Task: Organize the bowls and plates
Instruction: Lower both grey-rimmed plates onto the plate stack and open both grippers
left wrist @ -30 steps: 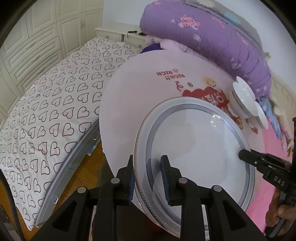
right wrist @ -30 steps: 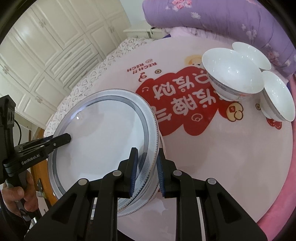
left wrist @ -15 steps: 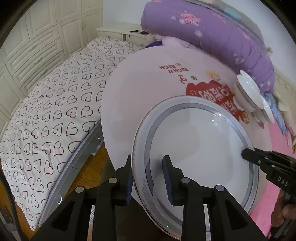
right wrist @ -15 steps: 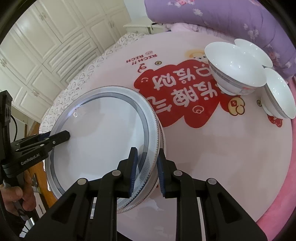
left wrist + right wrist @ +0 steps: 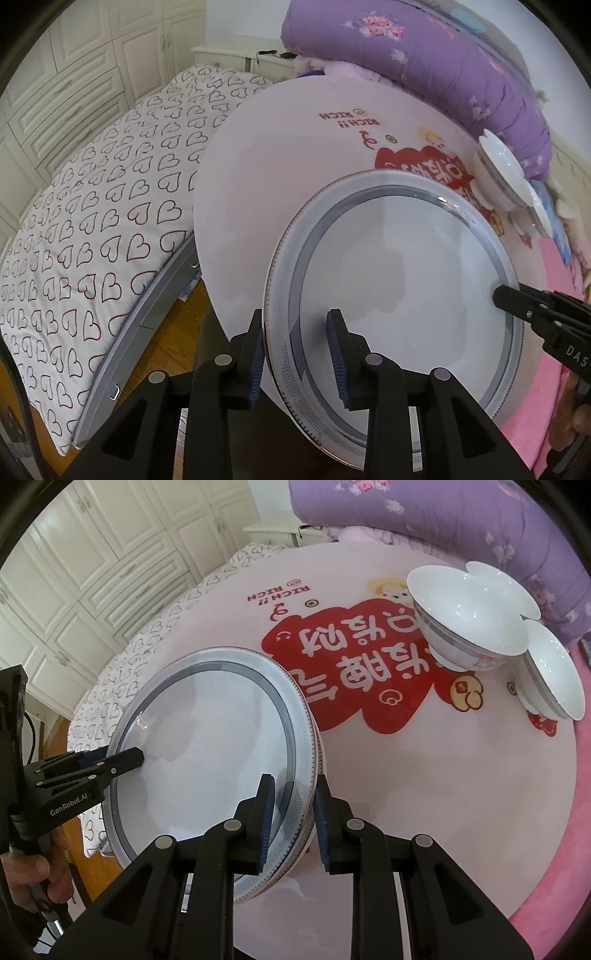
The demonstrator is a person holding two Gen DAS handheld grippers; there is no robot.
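Right wrist view — grey-banded white plate (image 5: 207,753), both grippers' jaws straddling its rim, clamping unclear — three bowls (image 5: 469,620) beyond

"RICH!!" in red, upside down, on round desk (image 5: 424,794) cover, w/ big white Chinese chars on red patch, not legible to me. "GenRobot.AI" on left gripper (image 5: 138,757) body; "DAS" on right gripper (image 5: 499,295).

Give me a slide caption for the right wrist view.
Both tongs straddle opposite rims of a grey-banded plate; three white bowls wait nearby.
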